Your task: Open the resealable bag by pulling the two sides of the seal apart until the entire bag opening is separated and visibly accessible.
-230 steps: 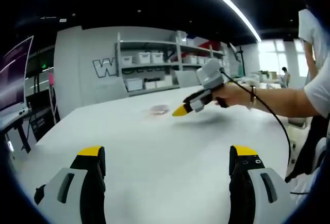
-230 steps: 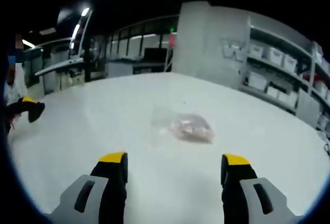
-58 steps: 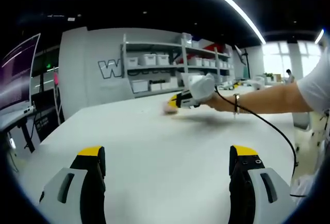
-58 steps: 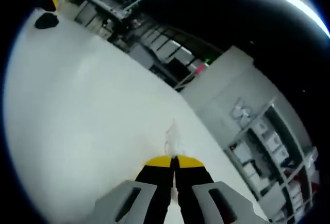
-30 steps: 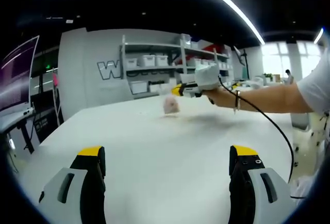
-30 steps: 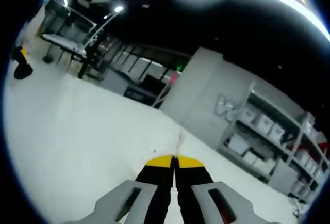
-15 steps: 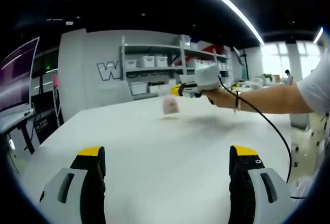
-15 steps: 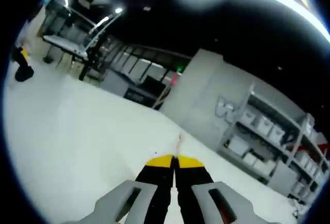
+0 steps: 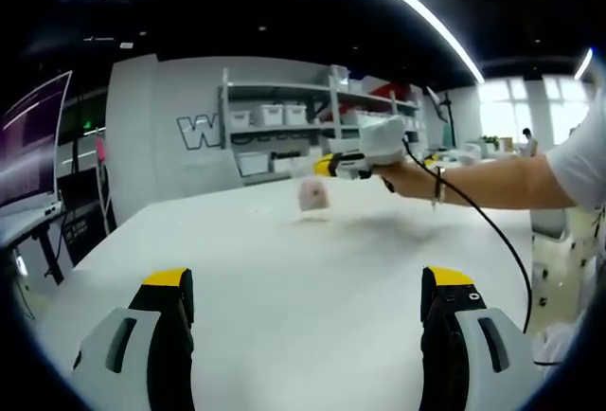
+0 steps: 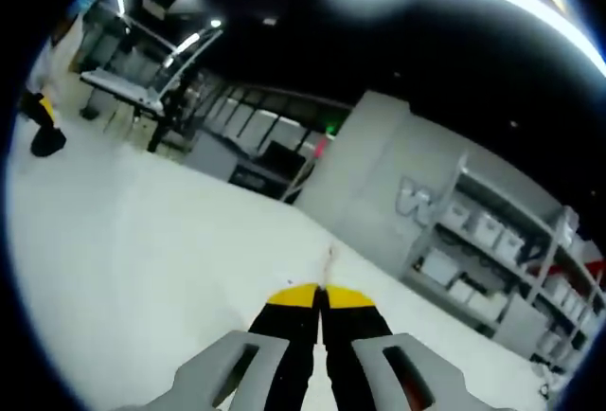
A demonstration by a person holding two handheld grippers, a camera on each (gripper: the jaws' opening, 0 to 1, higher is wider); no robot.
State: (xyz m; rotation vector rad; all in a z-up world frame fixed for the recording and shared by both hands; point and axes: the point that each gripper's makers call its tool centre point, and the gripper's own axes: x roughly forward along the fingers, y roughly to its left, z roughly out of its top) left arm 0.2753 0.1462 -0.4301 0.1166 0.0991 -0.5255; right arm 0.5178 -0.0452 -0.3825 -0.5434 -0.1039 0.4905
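Two yellow-tipped black jaws of the left gripper (image 9: pixel 308 288) rise from the bottom of the left gripper view, spread wide apart with nothing between them, hovering low over the broad white table (image 9: pixel 284 269).

Further right in that view, a person's bare forearm (image 9: pixel 492 182) reaches in from the right edge, wearing a thin bracelet at the wrist, a black cable trailing down from the hand toward the lower right. That hand holds the right gripper (image 9: pixel 327 166) roughly level above the far part of the table, its yellow tips pointing left. From those tips hangs the small clear resealable bag (image 9: pixel 311 195), lifted off the tabletop with a faint shadow beneath it. The bag holds something pinkish; what exactly is too small and blurred to tell. Whether its seal is parted cannot be told.

Behind it stand grey wall shelves with white storage bins (image 9: pixel 275 113) in rows; their contents are hidden.

In the right gripper view, the left gripper (image 10: pixel 43 127) shows tiny at the far left edge, dark with a yellow tip. Centre-bottom, the right gripper's (image 10: pixel 322 297) jaws are pressed together, yellow tips touching, pinching a thin sliver of the clear bag's edge (image 10: pixel 329 258) that pokes up just beyond them. Shelves with white bins (image 10: pixel 483 241) stand at the right.
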